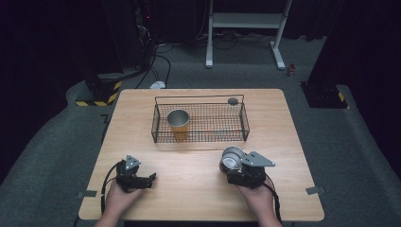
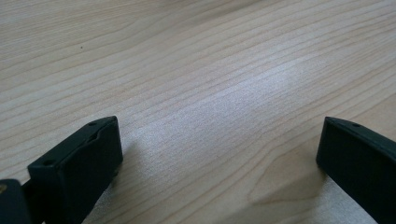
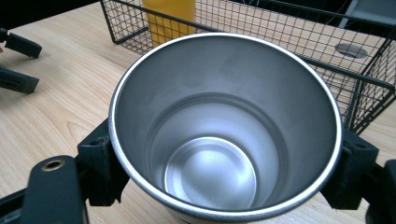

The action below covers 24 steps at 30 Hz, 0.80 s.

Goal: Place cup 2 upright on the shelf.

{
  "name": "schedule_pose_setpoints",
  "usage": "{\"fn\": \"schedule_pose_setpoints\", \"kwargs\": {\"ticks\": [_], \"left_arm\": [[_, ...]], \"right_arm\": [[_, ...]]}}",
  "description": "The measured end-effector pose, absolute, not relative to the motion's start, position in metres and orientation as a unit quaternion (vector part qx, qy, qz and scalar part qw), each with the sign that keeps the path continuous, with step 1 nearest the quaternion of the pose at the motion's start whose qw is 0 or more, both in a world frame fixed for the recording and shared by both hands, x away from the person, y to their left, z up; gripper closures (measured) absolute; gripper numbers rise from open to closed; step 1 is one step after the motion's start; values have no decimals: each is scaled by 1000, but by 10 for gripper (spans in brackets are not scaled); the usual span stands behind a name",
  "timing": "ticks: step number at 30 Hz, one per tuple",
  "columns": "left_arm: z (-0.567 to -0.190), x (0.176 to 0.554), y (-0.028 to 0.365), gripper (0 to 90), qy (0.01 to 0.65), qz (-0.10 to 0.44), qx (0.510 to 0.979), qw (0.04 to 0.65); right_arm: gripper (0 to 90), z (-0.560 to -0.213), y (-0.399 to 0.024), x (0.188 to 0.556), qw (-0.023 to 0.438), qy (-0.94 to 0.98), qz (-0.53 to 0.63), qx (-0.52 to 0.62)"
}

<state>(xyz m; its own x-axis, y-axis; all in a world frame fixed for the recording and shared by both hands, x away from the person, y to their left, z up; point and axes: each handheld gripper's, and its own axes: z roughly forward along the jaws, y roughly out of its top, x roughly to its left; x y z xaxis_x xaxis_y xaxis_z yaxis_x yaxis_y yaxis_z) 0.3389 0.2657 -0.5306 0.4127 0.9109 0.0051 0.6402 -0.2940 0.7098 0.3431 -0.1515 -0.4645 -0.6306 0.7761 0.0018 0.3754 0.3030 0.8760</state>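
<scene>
- right gripper (image 1: 232, 163) clamps the steel cup (image 1: 232, 157) at its sides, mouth up, near table edge.
- wire basket (image 1: 199, 138) lies straight ahead; yellow cup (image 1: 178, 122) occupies its left end.
- left gripper (image 1: 147, 179) rests with jaws apart, empty.

From above I see the tabletop (image 1: 198, 189) evenly lit against a dark room. My left gripper view shows a pale glare band on the wood and soft shadows. The cup (image 3: 224, 130) rim glints; its near edge blurs.
</scene>
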Motion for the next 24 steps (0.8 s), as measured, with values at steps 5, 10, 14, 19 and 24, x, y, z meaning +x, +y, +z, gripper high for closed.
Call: {"fn": "schedule_pose_setpoints", "kwargs": {"ticks": [5, 10, 14, 19, 24], "left_arm": [[-531, 340, 266, 7, 497, 211, 778, 321], [-531, 339, 266, 8, 499, 211, 776, 322], [-530, 339, 265, 13, 504, 213, 773, 320], [-531, 341, 265, 15, 505, 215, 771, 322], [-531, 342, 265, 10, 505, 215, 772, 321]], "right_arm": [[186, -464, -155, 347, 225, 775, 457, 374], [186, -462, -158, 347, 232, 770, 457, 380], [186, -461, -159, 347, 233, 767, 457, 387], [186, -461, -159, 349, 235, 767, 456, 385], [187, -460, -158, 350, 235, 765, 457, 388]]}}
